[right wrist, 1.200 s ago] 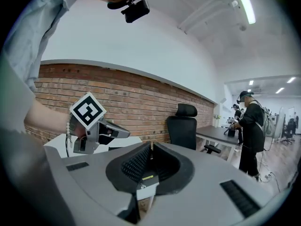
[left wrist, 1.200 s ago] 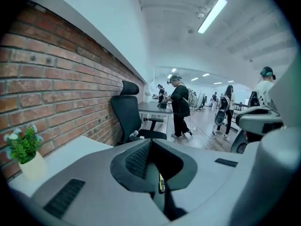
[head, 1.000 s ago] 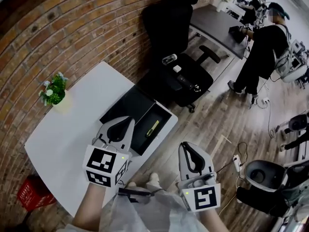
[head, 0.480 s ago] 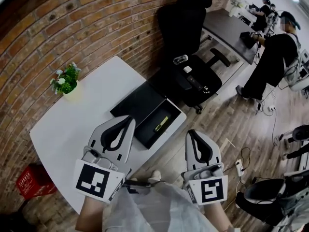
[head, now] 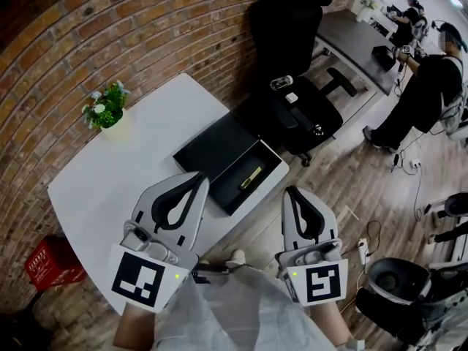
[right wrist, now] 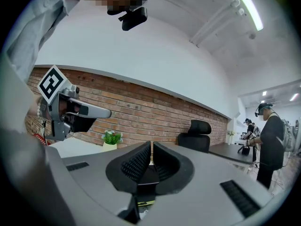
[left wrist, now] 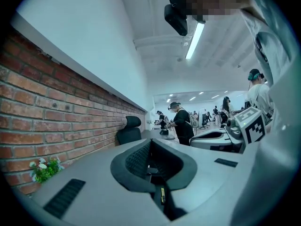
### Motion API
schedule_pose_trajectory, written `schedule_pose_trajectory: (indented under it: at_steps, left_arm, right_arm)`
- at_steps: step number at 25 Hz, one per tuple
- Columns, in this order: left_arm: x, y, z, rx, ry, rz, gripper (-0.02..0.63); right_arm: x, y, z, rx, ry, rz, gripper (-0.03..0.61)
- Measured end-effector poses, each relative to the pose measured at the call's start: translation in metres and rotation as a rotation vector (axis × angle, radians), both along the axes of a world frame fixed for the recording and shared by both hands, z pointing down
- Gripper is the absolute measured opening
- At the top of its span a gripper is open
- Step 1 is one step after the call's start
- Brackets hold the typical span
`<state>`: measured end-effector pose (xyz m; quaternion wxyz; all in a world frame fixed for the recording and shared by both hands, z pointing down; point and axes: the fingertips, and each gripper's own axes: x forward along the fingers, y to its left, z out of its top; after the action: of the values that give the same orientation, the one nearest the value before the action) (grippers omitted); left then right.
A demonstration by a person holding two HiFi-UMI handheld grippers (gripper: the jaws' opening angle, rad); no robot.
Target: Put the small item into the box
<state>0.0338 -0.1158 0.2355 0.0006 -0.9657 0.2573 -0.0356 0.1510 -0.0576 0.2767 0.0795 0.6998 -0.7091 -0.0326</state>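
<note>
White table (head: 110,181) beside brick wall (head: 110,42), black box (head: 235,190) with small item (head: 251,178) inside; left gripper (head: 199,181), right gripper (head: 292,194): fingers (left wrist: 134,160) together, empty.

A white bench (head: 139,174) carries a potted plant (head: 110,115) at its far side. An open black box (head: 223,199) sits at its right edge, with a flat lid (head: 216,146) alongside.

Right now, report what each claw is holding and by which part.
Nothing is held. The left claw and right claw are both shut and empty; the small item lies in the box.
</note>
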Motion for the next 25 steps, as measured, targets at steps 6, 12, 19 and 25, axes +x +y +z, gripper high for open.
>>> schedule_pose_trajectory:
  at_steps: [6, 12, 19, 25]
  left_arm:
    - [0.0027, 0.0002, 0.0036, 0.002, -0.010, 0.022, 0.018]
    - [0.0067, -0.0004, 0.0060, -0.001, -0.011, 0.026, 0.018]
    - [0.0087, -0.0039, 0.0080, -0.003, -0.012, 0.034, 0.018]
    - [0.0097, -0.0063, 0.0094, -0.015, -0.011, 0.034, 0.018]
  right_arm:
    - [-0.0018, -0.0017, 0.0014, -0.003, -0.001, -0.004, 0.048]
    - [-0.0011, -0.0036, 0.0034, -0.008, 0.001, -0.007, 0.049]
    - [-0.0037, -0.0080, 0.0040, -0.014, 0.008, -0.014, 0.048]
    - [-0.0043, -0.0101, 0.0051, -0.017, -0.003, -0.013, 0.048]
